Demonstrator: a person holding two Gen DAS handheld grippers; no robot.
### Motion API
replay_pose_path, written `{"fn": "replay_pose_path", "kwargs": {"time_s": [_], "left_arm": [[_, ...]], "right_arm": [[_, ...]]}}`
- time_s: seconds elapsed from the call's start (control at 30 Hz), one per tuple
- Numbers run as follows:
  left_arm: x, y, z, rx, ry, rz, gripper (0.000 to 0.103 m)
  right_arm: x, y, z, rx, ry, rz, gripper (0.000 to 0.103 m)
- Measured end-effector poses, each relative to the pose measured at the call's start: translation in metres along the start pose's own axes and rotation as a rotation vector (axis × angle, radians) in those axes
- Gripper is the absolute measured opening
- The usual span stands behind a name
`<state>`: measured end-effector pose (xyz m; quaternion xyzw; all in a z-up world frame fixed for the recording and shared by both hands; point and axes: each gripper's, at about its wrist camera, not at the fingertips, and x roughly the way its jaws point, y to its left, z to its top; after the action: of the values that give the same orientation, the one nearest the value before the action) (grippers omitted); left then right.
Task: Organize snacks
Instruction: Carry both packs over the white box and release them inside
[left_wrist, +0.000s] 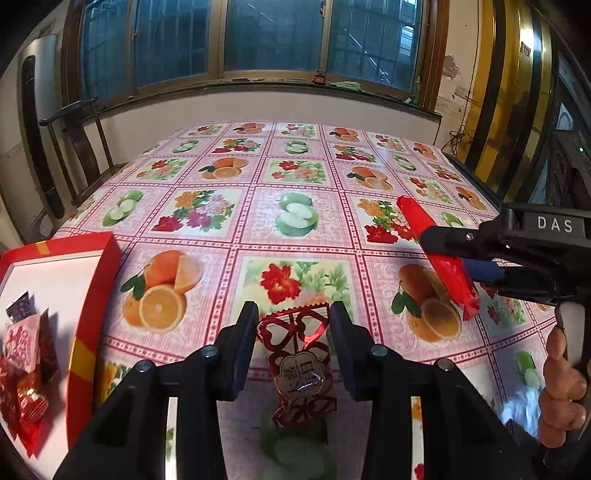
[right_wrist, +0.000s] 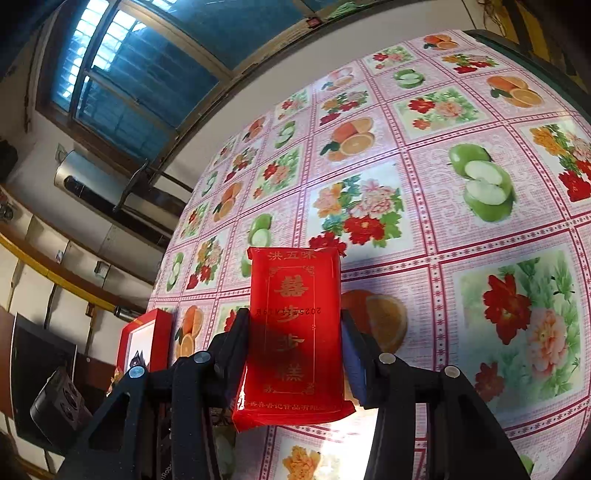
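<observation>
Counter (left_wrist: 207, 221): patterned cloth; red box (left_wrist: 94, 317) stood at its left edge, open side up, wrapped sweets already inside.
Red packet (right_wrist: 295, 332): off the cloth, long axis running along the right gripper (right_wrist: 293, 325), whose fingers pinched its flat sides.
Heart-print sweet (left_wrist: 299, 354): between the left gripper (left_wrist: 293, 317) fingers, seemingly clamped, long axis along them.
Key relation: box lay left of both; left gripper nearer.

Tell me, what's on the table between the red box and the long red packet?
Nothing lies on the tablecloth there. In the left wrist view, only the left gripper, holding a heart-patterned candy, hangs between the red box and the long red packet.
</observation>
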<state>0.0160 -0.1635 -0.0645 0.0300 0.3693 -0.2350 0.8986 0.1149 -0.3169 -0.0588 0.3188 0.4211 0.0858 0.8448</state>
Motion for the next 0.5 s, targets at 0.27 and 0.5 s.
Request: {"fn": "replay_pose_path", "kwargs": {"time_s": [0.27,0.5], "left_arm": [[-0.052,0.044,-0.015,-0.039,-0.041,0.066,0.039],[-0.106,0.125,-0.012,-0.165,-0.128,0.180,0.039]], "right_arm": [[0.040,0.059,-0.036,-0.118,0.118,0.086,0.050],[0.084,0.145,-0.067,-0.158,0.151,0.238,0.050]]}}
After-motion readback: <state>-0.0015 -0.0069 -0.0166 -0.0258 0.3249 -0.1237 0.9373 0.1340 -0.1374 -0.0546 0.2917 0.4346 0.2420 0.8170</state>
